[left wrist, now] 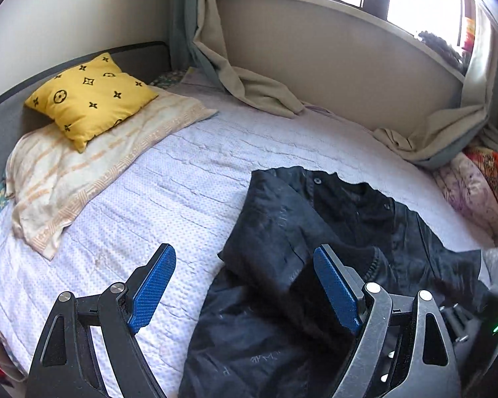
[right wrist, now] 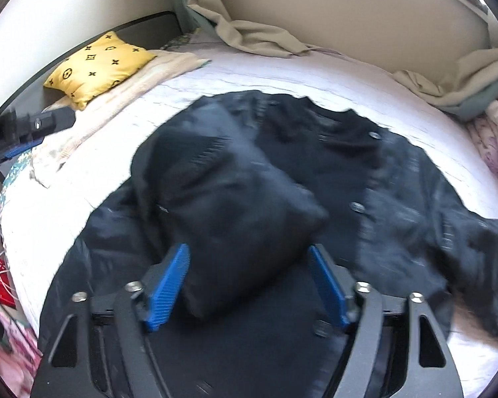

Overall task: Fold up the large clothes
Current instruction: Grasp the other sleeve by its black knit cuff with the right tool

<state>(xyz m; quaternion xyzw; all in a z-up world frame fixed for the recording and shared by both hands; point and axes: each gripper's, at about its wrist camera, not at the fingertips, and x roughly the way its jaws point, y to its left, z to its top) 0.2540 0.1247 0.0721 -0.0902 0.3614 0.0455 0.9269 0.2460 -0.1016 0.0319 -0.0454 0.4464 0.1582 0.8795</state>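
The left gripper (left wrist: 245, 278) hangs with its blue pads (left wrist: 154, 285) spread wide apart and nothing between them, over the near edge of the bed where the white quilt meets the dark cloth. The right gripper (right wrist: 249, 282) is parted too; a folded-over sleeve of the black jacket (right wrist: 282, 179) bulges up into the gap, and through the blur I cannot tell whether the pads touch it. The jacket lies spread on the white bedspread (left wrist: 142, 205), collar and snap buttons toward the window wall, one sleeve doubled across its chest. Beyond it, at the head of the bed, a yellow cushion (left wrist: 89, 96) sits on a striped cream towel (left wrist: 83, 179). Beige curtains (left wrist: 249, 86) trail onto the mattress along the far wall
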